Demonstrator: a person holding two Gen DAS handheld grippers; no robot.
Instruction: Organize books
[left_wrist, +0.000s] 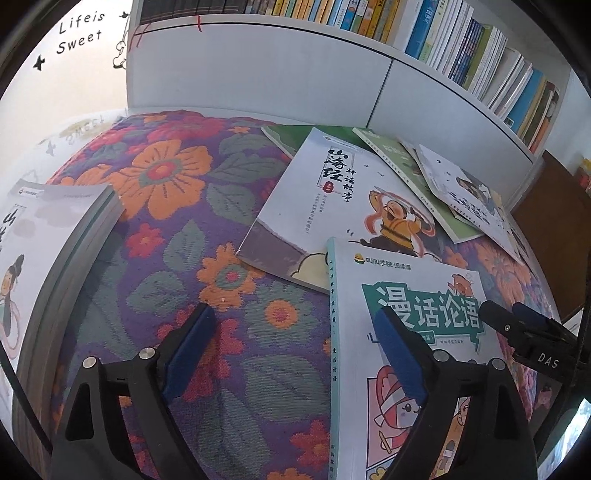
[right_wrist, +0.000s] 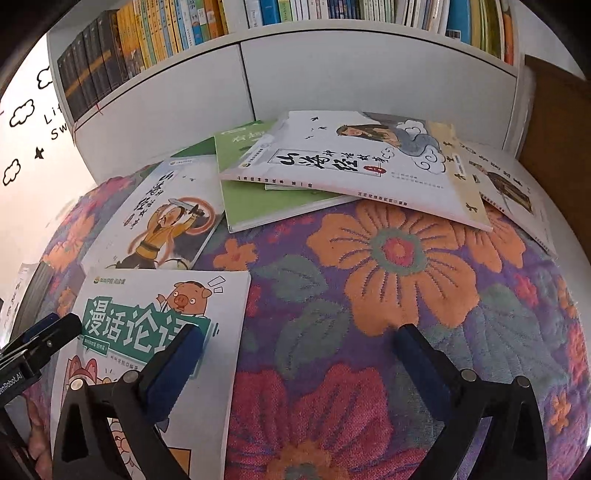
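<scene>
While flat on the flowered cloth (right_wrist: 399, 258), lay between both tools: pig-cover book (left_wrist: 417, 317). Left gripper (left_wrist: 295, 332) wide open, gripping nothing, one finger over the cover. Right gripper (right_wrist: 299, 347) likewise.

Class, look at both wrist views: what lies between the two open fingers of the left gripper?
In the left wrist view, mostly bare floral cloth, plus the pig-cover book's spine edge; nothing is gripped.

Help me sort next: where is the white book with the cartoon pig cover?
The white pig-cover book lies flat on the floral cloth, lower left in the right wrist view, nearer than the swordsman book.
</scene>
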